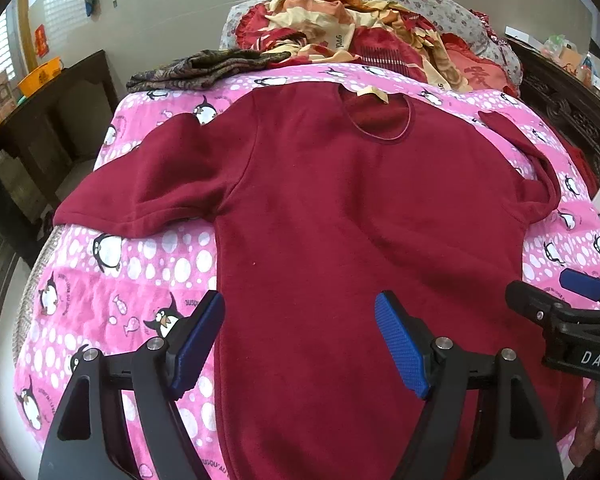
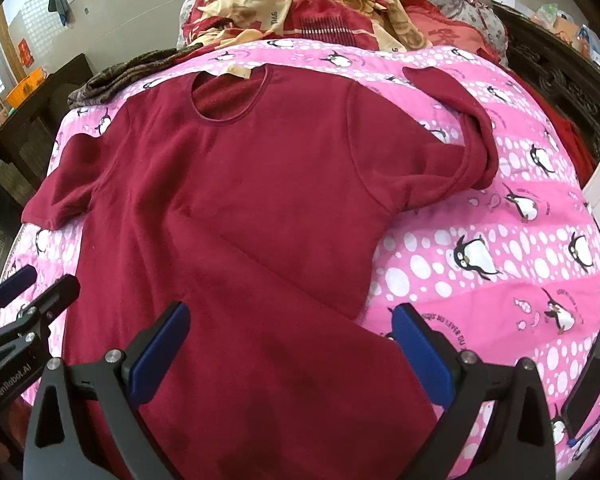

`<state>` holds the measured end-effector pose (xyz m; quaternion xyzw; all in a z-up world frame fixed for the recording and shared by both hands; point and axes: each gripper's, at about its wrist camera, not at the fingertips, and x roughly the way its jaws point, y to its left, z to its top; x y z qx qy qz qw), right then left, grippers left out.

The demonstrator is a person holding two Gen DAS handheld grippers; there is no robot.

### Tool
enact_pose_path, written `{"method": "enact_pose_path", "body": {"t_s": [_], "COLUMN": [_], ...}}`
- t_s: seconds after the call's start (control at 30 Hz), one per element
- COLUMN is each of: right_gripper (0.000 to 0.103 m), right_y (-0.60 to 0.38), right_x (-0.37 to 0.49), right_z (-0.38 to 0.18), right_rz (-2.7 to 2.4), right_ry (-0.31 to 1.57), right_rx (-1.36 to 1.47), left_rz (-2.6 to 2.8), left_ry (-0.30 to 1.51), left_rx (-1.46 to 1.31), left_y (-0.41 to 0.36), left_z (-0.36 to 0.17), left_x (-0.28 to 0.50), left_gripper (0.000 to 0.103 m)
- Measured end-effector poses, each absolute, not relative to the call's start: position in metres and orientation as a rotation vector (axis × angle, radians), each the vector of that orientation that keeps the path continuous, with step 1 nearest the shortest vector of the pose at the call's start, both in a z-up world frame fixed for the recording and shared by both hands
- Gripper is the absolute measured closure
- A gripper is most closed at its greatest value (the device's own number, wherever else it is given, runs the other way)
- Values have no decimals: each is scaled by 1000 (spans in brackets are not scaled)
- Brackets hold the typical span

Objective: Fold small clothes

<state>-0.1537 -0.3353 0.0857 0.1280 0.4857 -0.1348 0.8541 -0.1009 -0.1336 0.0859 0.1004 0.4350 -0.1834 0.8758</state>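
Note:
A dark red short-sleeved top [image 1: 340, 208] lies flat, front up, on a pink penguin blanket [image 1: 112, 280], neck at the far end. Its right sleeve is folded back on itself [image 2: 460, 120]. My left gripper [image 1: 300, 340] is open and empty above the lower left part of the top, near its left edge. My right gripper [image 2: 292, 352] is open and empty above the top's lower right part. It also shows in the left wrist view [image 1: 556, 296], and the left gripper shows in the right wrist view [image 2: 36, 288]. The hem is hidden below both views.
A folded dark patterned cloth [image 1: 204, 68] lies at the blanket's far left. A heap of red and cream bedding [image 1: 364, 36] lies behind the top. Dark wooden furniture stands at the left [image 1: 52, 120] and right [image 1: 568, 108]. A dark phone [image 2: 592, 376] lies at the blanket's right edge.

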Motion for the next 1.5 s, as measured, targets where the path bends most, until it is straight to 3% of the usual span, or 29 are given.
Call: {"method": "enact_pose_path", "body": {"t_s": [1.5], "right_gripper": [1], "right_y": [-326], "right_x": [-122], "right_z": [63], "right_rz": [-256], "right_ry": [1082], "right_rx": [285], "left_rz": [-348], "left_ry": [958], "left_rx": [206], "left_y": [-120], "left_z": [73], "left_x": [-76], "left_gripper": [44]}}
